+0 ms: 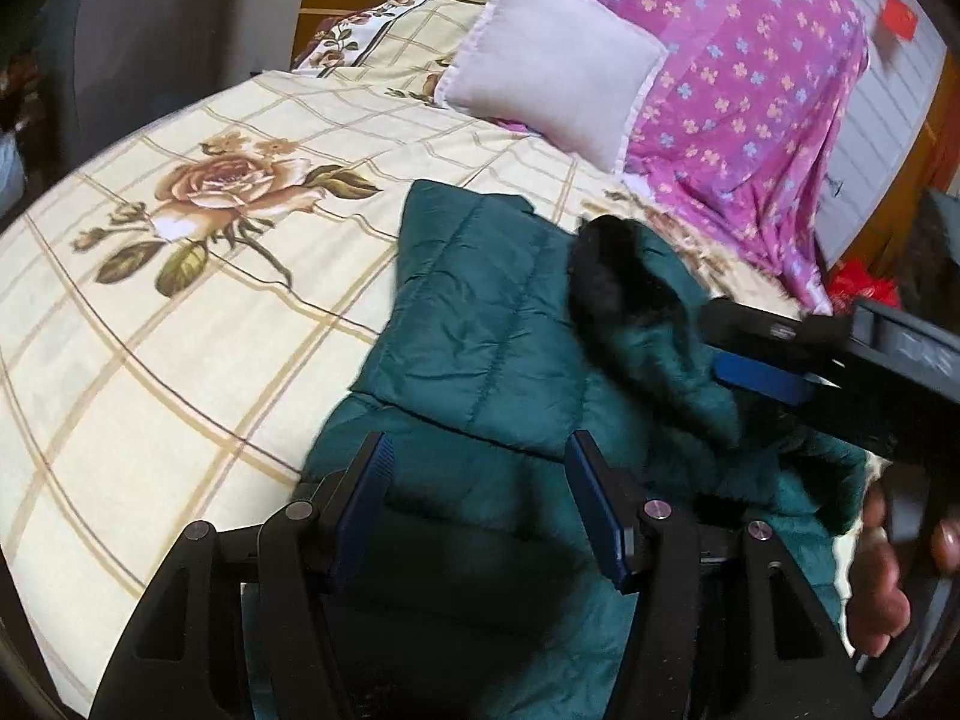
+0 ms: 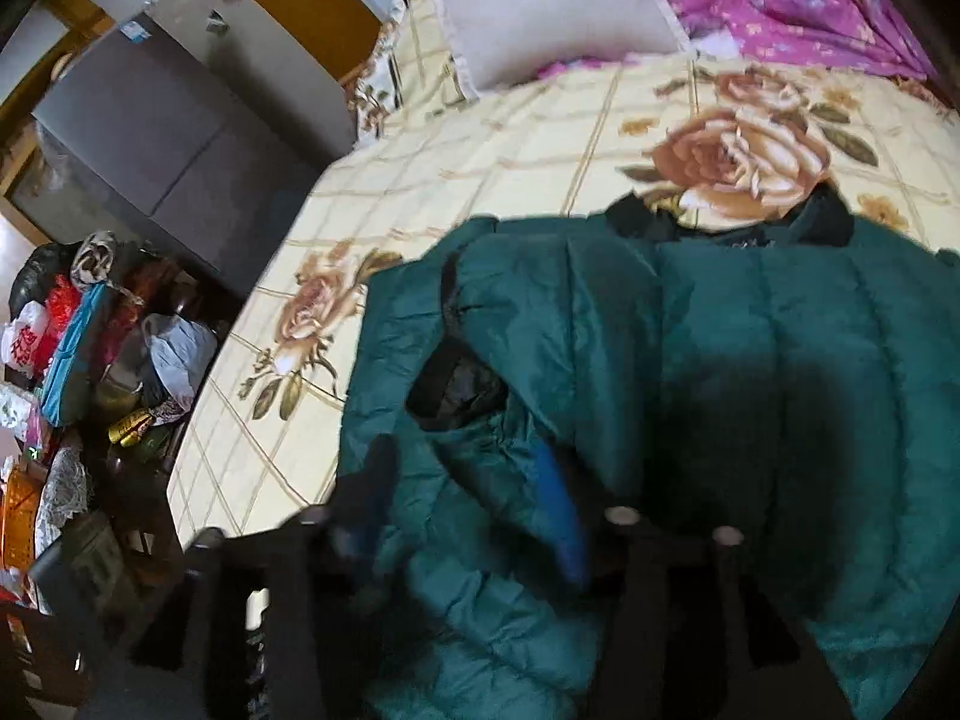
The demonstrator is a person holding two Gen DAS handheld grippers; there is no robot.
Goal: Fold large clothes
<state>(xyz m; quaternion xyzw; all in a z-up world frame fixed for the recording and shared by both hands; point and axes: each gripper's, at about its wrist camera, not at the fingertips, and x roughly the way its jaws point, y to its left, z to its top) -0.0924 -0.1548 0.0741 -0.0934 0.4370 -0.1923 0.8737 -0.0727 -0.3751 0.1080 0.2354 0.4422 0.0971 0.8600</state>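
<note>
Now, going left to right: the rose-print sheet (image 1: 180,312) lies bare at your left, and the green jacket (image 1: 480,312) lies on it near the bed's near edge, one sleeve folded over the body. Your left gripper (image 1: 480,498) hovers over the jacket, jaws apart and empty. Your right gripper (image 2: 468,516) is released too, blurred, with jacket folds between its spread fingers (image 2: 558,516). Farther back lean a pillow (image 1: 552,72) and a purple cloth (image 1: 750,90).
</note>
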